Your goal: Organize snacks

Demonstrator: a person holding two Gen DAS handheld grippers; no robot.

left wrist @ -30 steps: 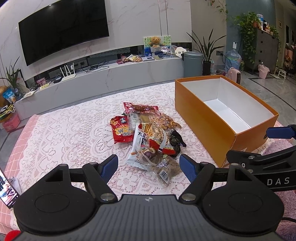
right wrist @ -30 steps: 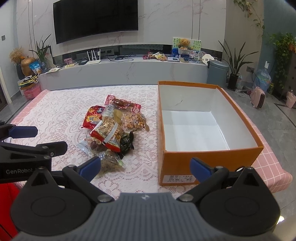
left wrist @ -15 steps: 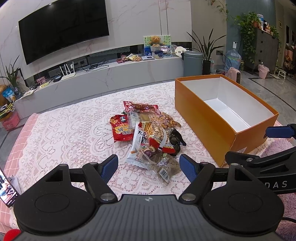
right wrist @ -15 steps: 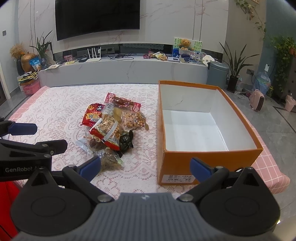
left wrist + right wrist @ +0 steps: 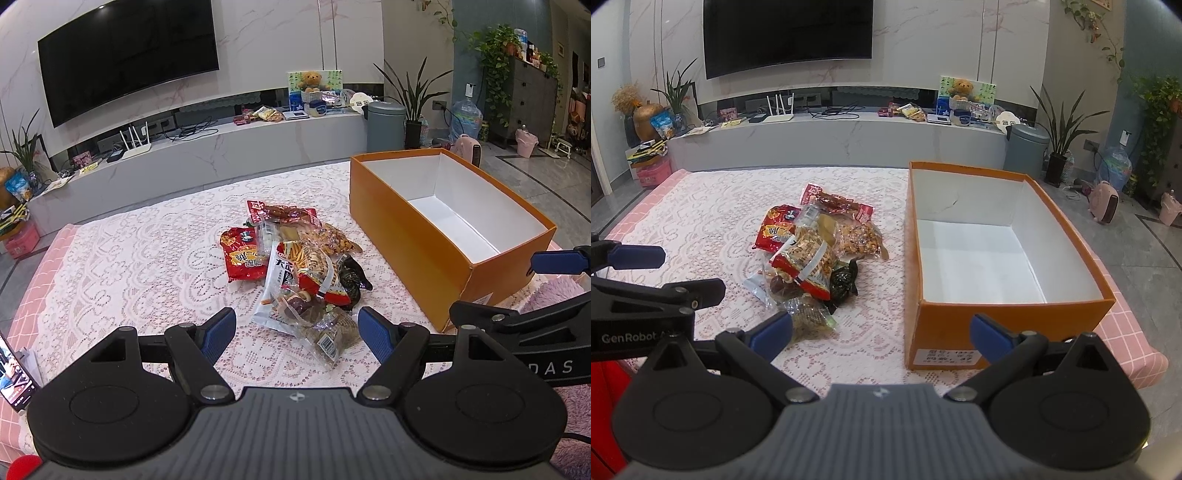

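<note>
- I count one open orange cardboard box (image 5: 1008, 317), white inside, on the pink lace-covered table (image 5: 147, 258).
- One heap of plastic snack packets (image 5: 295, 273) lies just left of it; the overlap defeats an exact count.
- My left gripper (image 5: 297, 330) and right gripper (image 5: 881, 332) both hold their jaws apart, gripping nothing.
- Only the right view shows the box's printed label (image 5: 947, 358); only the left shows a phone screen (image 5: 13, 376).

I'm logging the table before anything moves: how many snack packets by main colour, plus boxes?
Red packets: 3, the flat red packet, the back red packet, and the red-ended sticks packet
Clear packets: about 4, such as the barcode packet; overlaps hide some
Black packet: 1
Orange box: 1
Total: about 9
</note>
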